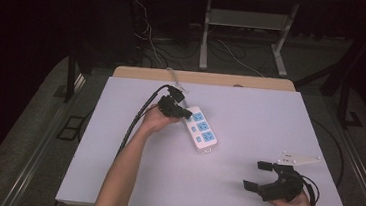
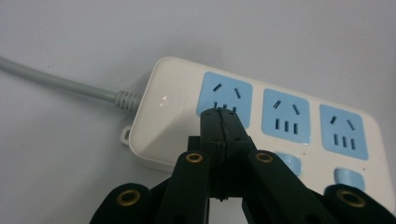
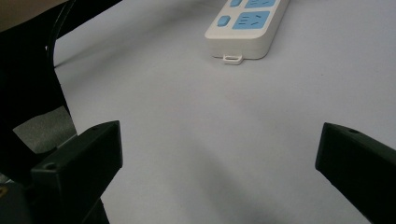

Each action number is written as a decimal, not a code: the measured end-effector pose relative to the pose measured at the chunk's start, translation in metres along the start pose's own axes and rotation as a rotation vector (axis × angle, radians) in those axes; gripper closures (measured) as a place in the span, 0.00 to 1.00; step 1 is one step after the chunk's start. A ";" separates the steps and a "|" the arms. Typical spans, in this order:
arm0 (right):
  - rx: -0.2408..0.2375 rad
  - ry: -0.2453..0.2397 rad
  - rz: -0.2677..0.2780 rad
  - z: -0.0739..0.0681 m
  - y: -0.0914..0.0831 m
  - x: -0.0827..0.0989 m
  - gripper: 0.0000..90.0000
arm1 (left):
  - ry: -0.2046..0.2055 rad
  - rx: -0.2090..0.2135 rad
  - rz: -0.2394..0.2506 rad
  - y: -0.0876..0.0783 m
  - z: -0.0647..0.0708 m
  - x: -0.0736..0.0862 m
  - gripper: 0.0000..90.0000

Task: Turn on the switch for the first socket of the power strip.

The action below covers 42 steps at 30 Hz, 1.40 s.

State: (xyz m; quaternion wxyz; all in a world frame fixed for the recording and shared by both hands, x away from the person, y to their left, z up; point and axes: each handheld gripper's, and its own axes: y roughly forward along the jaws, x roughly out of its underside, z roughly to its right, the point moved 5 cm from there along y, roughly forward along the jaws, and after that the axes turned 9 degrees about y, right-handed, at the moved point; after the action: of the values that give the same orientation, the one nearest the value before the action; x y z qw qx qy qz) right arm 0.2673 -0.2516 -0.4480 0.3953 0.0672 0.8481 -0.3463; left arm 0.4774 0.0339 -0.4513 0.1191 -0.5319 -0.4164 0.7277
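White plastic with blue sockets: power strip (image 1: 201, 129) lying slantwise near the middle of the pale table (image 1: 243, 188), grey cord (image 1: 173, 77) running off toward the far edge. From the high view, left gripper (image 1: 182, 114) down at the strip's far, cord-side end, tips on or just over the casing. Right gripper (image 1: 257, 175) well apart at the near right, jaws spread wide, holding nothing.

Seen along the left gripper (image 2: 223, 122) in its own view: jaws pressed together with nothing between them, joined tip at the lower edge of the first blue socket (image 2: 225, 98), nearest the cord. Likely step, judging by that closed tip: pressing or steadying something on the strip's face, perhaps one of the blue switch buttons (image 2: 349, 178) along the near row. Contact with the plastic hard to confirm. Best done by keeping the tip shut and coming straight down on the target, not glancing off at an angle; slanted pressure would probably skid a light strip across the smooth table.

From the right gripper view: strip's free end (image 3: 245, 28) far ahead, small hanging tab (image 3: 232, 59) facing the camera, black jaws standing wide at either side of bare table. Worth bringing this gripper (image 3: 219, 158) up to brace that end if the strip starts sliding.
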 end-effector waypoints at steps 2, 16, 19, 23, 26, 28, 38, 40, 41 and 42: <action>0.001 0.000 0.002 0.000 -0.001 0.000 0.00 | 0.001 0.005 0.008 0.000 0.000 0.001 0.99; 0.007 0.004 0.008 0.001 -0.004 0.001 0.00 | 0.021 0.020 0.006 0.004 0.003 0.001 1.00; 0.007 0.003 0.011 0.001 -0.005 0.001 0.00 | -0.011 0.022 0.021 0.005 0.001 0.003 1.00; 0.008 0.004 0.015 0.002 -0.006 0.000 0.00 | -0.016 -0.015 0.029 0.006 -0.002 0.004 1.00; 0.010 0.006 0.019 0.002 -0.008 0.000 0.00 | -0.030 -0.013 0.034 0.005 -0.001 0.005 1.00; 0.010 0.006 0.022 0.003 -0.008 0.000 0.00 | -0.013 -0.022 0.026 0.005 0.000 0.005 1.00; 0.017 0.017 0.023 0.006 -0.008 0.000 0.00 | -0.013 -0.027 0.024 0.005 0.000 0.004 1.00; 0.018 0.020 0.024 0.007 -0.008 0.000 0.00 | -0.006 -0.031 0.020 0.004 0.000 0.003 1.00; 0.017 0.021 0.025 0.006 -0.008 0.000 0.00 | -0.012 -0.038 0.021 0.004 0.000 0.003 1.00; 0.017 0.020 0.027 0.007 -0.008 0.000 0.00 | -0.006 -0.050 0.017 0.003 -0.001 0.003 1.00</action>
State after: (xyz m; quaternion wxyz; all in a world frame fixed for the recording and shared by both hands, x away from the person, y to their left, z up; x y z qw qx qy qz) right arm 0.2684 -0.2620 -0.4462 0.3910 0.0853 0.8480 -0.3475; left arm 0.4776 0.0340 -0.4558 0.0983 -0.5361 -0.4301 0.7197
